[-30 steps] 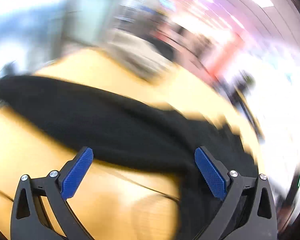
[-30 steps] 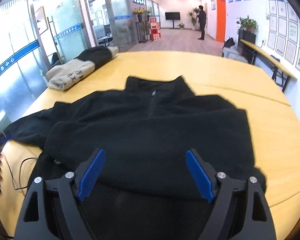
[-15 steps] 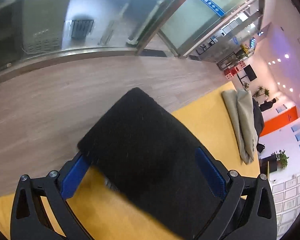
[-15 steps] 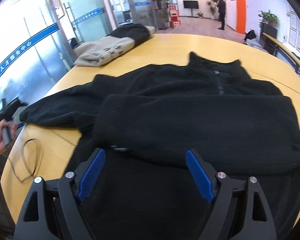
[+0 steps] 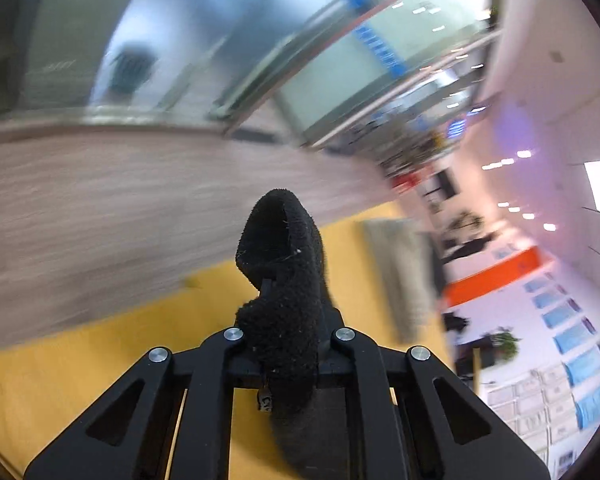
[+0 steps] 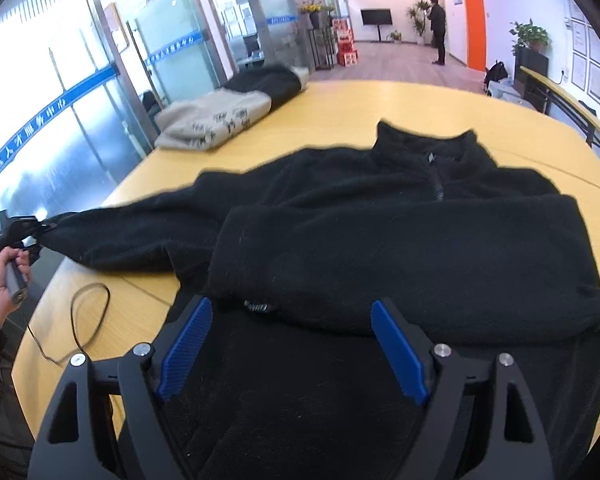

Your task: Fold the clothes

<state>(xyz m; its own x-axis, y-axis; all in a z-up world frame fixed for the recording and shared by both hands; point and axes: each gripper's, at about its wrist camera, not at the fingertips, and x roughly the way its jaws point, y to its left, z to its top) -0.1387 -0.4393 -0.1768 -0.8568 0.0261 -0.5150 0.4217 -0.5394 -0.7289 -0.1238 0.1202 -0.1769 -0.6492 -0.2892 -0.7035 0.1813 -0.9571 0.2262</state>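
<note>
There is one black fleece pullover on one round yellow table. It lies flat, collar toward 12 o'clock in the right wrist view, with a short zip at the neck. One sleeve is folded across the chest, its cuff toward 8 o'clock from the middle. The other sleeve stretches out toward 9 o'clock, past the table edge.

The left gripper has just been closing, and its jaws now stand together, clamped on the cuff of this stretched sleeve. In the left wrist view the cuff stands up from between the jaws as a fuzzy, rounded lump; the blue pads are hidden by the cloth. One hand holds the handle of this tool; only part of it shows at the frame edge.

The right gripper hovers over the lower part of the pullover with its two ribbed blue pads wide apart and nothing between them.

At 11 o'clock on the table lie two other folded garments, one beige with dark printed marks and one dark, touching each other. One thin black cable makes a loop on the table at 8 o'clock. One person stands far off in the hall.

The left wrist view is blurred, so the floor and glass walls are hard to make out.
</note>
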